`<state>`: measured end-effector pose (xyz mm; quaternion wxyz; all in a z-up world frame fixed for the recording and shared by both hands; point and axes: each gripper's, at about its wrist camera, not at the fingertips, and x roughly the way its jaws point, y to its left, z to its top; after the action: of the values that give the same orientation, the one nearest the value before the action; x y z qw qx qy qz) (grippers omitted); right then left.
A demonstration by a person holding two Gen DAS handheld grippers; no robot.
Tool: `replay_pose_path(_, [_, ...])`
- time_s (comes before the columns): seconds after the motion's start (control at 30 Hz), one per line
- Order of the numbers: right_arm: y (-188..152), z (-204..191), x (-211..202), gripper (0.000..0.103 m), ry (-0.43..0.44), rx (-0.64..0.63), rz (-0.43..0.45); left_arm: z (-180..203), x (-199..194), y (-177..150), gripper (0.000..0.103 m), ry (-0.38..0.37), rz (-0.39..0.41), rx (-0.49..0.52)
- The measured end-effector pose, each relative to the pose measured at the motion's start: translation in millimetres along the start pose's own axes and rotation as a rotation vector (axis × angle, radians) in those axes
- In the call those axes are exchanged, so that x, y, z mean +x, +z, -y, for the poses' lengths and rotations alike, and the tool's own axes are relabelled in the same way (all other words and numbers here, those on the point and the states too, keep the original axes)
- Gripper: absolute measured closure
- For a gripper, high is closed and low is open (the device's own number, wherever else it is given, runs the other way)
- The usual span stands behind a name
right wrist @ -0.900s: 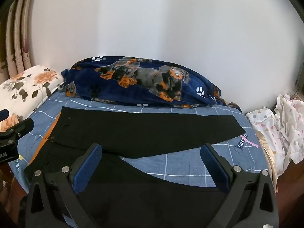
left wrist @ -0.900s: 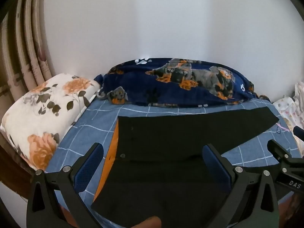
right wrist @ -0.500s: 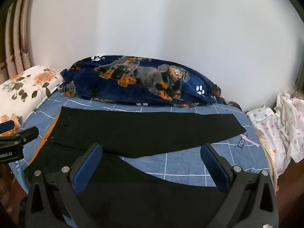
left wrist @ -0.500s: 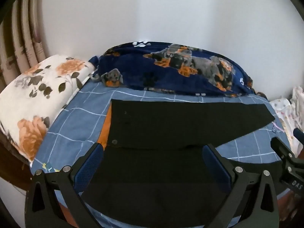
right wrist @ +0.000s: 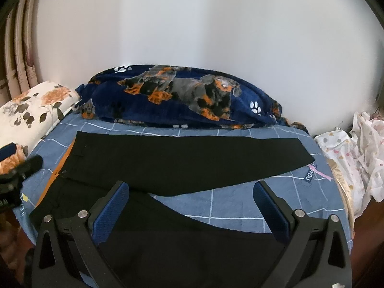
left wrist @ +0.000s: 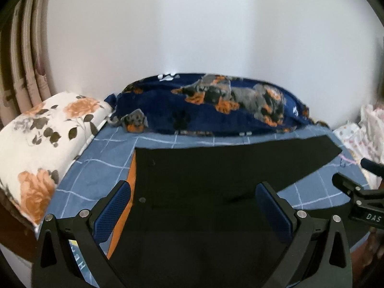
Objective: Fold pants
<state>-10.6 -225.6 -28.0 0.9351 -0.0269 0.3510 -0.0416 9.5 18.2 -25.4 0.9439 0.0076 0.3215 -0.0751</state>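
Black pants [left wrist: 216,168] [right wrist: 187,158] lie spread flat on the blue checked bed sheet [right wrist: 240,204], waist at the left, the two legs splayed apart toward the right. An orange lining strip [left wrist: 130,192] shows along the waist edge. My left gripper [left wrist: 192,206] hovers open above the waist area, nothing between its blue pads. Over the near leg my right gripper [right wrist: 192,204] is open too, with nothing in its jaws. Each gripper shows at the edge of the other's view.
A dark blue blanket with dog prints [right wrist: 182,100] is bunched along the white wall. A floral pillow [left wrist: 43,144] sits at the left by a curtain. White patterned cloth [right wrist: 355,163] is heaped at the right bed edge.
The left gripper's view has shifted slightly, with the pants sliding a little in frame. The right gripper has barely moved. Both stay open.
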Motion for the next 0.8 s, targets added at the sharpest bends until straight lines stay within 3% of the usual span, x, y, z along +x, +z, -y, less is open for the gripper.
replay_pose_path(0.07, [-1,0,4,0.0,0.009,0.003,-0.011,-9,10,-1,0.0,-0.032,-0.041,0.011])
replay_pose_path(0.27, [-5,-4,22,0.0,0.041,-0.007,-0.043,-54,52,-6,0.0,-0.022,-0.165,-0.064])
replay_pose_path(0.53, [-9,-12,55,0.0,0.06,-0.025,-0.1,-124,119,12,0.004,-0.05,-0.149,-0.086])
replay_pose_path(0.63, [-11,-14,72,0.0,0.063,-0.027,-0.133,-143,159,22,0.02,-0.058,-0.198,-0.074])
replay_pose_path(0.7, [-13,-14,83,0.0,0.062,-0.027,-0.151,-152,188,28,0.036,-0.075,-0.239,-0.056])
replay_pose_path(0.73, [-13,-14,86,0.0,0.062,-0.027,-0.156,-157,202,31,0.039,-0.106,-0.257,-0.054])
replay_pose_path(0.8, [-15,-15,95,0.0,0.056,-0.029,-0.169,-166,228,34,0.041,-0.092,-0.288,-0.04])
